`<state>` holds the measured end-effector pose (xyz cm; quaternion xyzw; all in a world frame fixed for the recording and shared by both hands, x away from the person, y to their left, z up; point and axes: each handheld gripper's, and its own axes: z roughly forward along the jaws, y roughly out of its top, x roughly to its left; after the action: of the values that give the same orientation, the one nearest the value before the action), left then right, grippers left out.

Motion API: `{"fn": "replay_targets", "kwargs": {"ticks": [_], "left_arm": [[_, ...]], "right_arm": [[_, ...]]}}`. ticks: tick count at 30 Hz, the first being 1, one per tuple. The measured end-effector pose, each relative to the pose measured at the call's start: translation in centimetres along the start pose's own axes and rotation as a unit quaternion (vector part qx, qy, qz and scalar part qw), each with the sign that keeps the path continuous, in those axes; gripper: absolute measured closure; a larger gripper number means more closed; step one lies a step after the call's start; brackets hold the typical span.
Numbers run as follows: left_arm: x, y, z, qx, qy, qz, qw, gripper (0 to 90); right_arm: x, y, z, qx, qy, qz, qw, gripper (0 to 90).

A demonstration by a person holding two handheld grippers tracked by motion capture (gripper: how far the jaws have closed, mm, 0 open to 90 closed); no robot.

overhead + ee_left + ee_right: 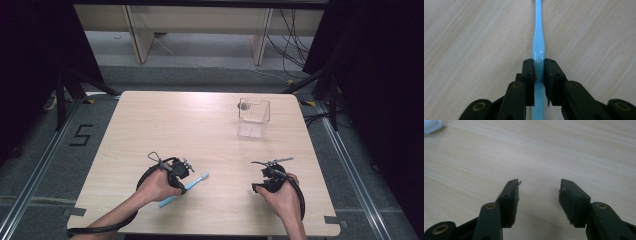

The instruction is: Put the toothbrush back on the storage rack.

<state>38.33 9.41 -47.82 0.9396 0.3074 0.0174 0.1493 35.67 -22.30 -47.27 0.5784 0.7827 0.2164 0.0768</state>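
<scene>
- Clenched around the handle of a light blue plastic toothbrush (538,50), the left gripper (539,68) has its two black jaws pressing the handle from either side, as the left gripper view shows from close up.
- Seen from the high view, the left gripper (181,176) sits in the person's left hand (157,186) near the front of the table, left of centre.
- One toothbrush (184,189) is present. It lies flat on the wood, slanting from the lower left up to the right, with its far end poking out past the gripper towards the middle of the table.
- Released and holding nothing, the right gripper (539,192) has its two jaws standing apart with bare wood between them.
- From above, the right gripper (267,181) rests in the person's right hand (283,196) near the front of the table, right of centre, well apart from the left one.
- One clear square plastic container (253,117) stands upright towards the far right of the table, well apart from both grippers.
- One light wooden table (165,125) with rounded corners carries everything. Its middle and whole far left side are bare, giving open room between the hands and the container.
- Both hands are near the front edge; the container stands near the far edge but not at it.
- Counted: two grippers, one toothbrush, one container.
</scene>
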Motion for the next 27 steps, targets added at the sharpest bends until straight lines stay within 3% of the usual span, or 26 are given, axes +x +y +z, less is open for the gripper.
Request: {"fn": "replay_targets", "kwargs": {"ticks": [5, 6, 7, 8, 9, 13, 17, 18, 19, 20, 21, 22, 23, 24, 25, 26, 27], "left_arm": [[0.2, -0.2, -0.6, -0.030, -0.003, -0.006, 0.9995, 78.2], [0.5, -0.3, -0.9, -0.051, -0.003, -0.005, 0.9987, 78.2], [0.5, -0.3, -0.9, -0.051, -0.003, -0.005, 0.9987, 78.2], [0.6, -0.4, -1.1, -0.062, -0.005, -0.007, 0.9980, 78.2], [0.6, -0.5, -1.2, -0.089, -0.007, -0.023, 0.9958, 78.2], [0.9, -0.8, -1.7, -0.114, -0.008, -0.024, 0.9932, 78.2], [1.2, -0.9, -2.2, -0.134, -0.007, -0.019, 0.9908, 78.2], [1.2, -1.0, -2.3, -0.158, -0.008, -0.025, 0.9871, 78.2], [1.4, -1.1, -2.5, -0.158, -0.006, -0.014, 0.9873, 78.2], [1.3, -1.1, -2.4, -0.179, -0.004, -0.024, 0.9835, 78.1], [1.4, -1.2, -2.4, -0.191, -0.008, -0.023, 0.9813, 78.1], [1.4, -1.2, -2.4, -0.191, -0.008, -0.023, 0.9813, 78.1], [1.4, -1.4, -2.4, -0.213, -0.004, -0.025, 0.9767, 78.1], [1.4, -1.4, -2.4, -0.213, -0.004, -0.025, 0.9767, 78.1], [1.4, -1.5, -2.4, -0.232, -0.004, -0.028, 0.9724, 78.2], [1.4, -1.5, -2.4, -0.232, -0.004, -0.028, 0.9724, 78.1], [1.5, -1.6, -2.6, -0.248, 0.000, -0.028, 0.9685, 78.2]], "right_arm": [[0.1, 0.0, 0.1, -0.004, 0.001, 0.002, 1.0000, 50.4], [0.0, 0.0, 0.0, -0.007, 0.000, -0.004, 1.0000, 50.4], [0.0, 0.0, 0.0, -0.007, 0.000, -0.004, 1.0000, 50.4], [0.0, 0.0, 0.0, -0.013, 0.001, -0.008, 0.9999, 50.7], [0.1, 0.1, 0.0, -0.016, 0.003, -0.006, 0.9998, 50.7], [0.3, 0.1, 0.0, -0.022, 0.009, 0.001, 0.9997, 51.0], [0.1, 0.2, 0.2, -0.034, 0.012, -0.012, 0.9993, 51.0], [0.3, 0.2, 0.2, -0.040, 0.011, -0.009, 0.9991, 51.0], [0.3, 0.2, 0.2, -0.040, 0.010, -0.005, 0.9991, 51.1], [0.4, 0.3, 0.2, -0.041, 0.001, -0.001, 0.9992, 51.0], [0.3, 0.2, 0.3, -0.046, 0.003, -0.011, 0.9989, 51.0], [0.3, 0.2, 0.3, -0.046, 0.003, -0.011, 0.9989, 51.0], [0.4, 0.2, 0.2, -0.045, 0.003, -0.007, 0.9990, 51.0], [0.4, 0.2, 0.2, -0.045, 0.003, -0.007, 0.9990, 51.0], [0.5, 0.2, 0.3, -0.048, 0.005, -0.005, 0.9988, 51.0], [0.5, 0.2, 0.3, -0.048, 0.005, -0.005, 0.9988, 51.0], [0.5, 0.2, 0.4, -0.062, 0.013, -0.013, 0.9979, 51.0]]}}
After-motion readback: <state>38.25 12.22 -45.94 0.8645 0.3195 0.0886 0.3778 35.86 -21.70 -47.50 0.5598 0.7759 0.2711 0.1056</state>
